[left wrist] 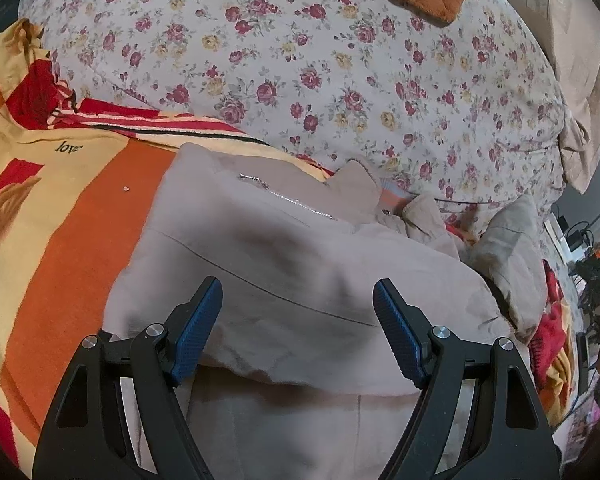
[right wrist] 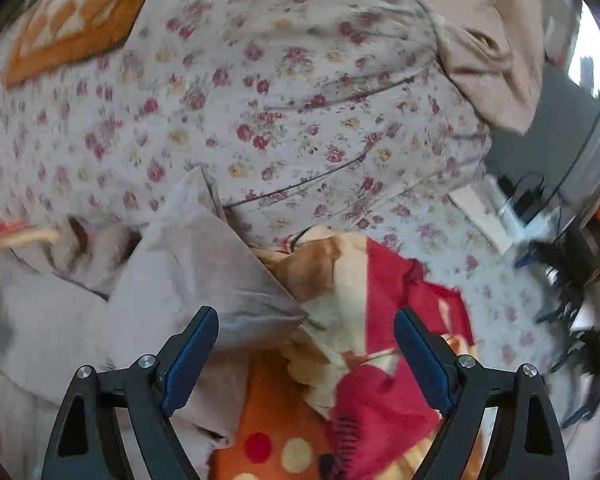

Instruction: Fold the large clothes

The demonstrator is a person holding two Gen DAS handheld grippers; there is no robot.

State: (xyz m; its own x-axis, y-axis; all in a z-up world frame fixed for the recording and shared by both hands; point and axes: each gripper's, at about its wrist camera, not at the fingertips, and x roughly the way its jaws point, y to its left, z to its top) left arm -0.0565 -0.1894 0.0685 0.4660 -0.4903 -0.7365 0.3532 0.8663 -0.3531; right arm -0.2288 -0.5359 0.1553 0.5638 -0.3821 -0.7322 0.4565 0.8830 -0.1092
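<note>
While blur smears the right view, both claws gape empty over the half-hidden beige jacket (left wrist: 284, 264).

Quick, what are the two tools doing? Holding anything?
Left tool: open, empty, over the beige jacket.
Right tool: open, holding nothing.

At lower centre the left gripper (left wrist: 298, 334) hangs with jaws spread over a beige jacket (left wrist: 284, 280); an orange patterned blanket (left wrist: 68, 220) lies left, a floral quilt (left wrist: 300, 64) fills the top.
</note>
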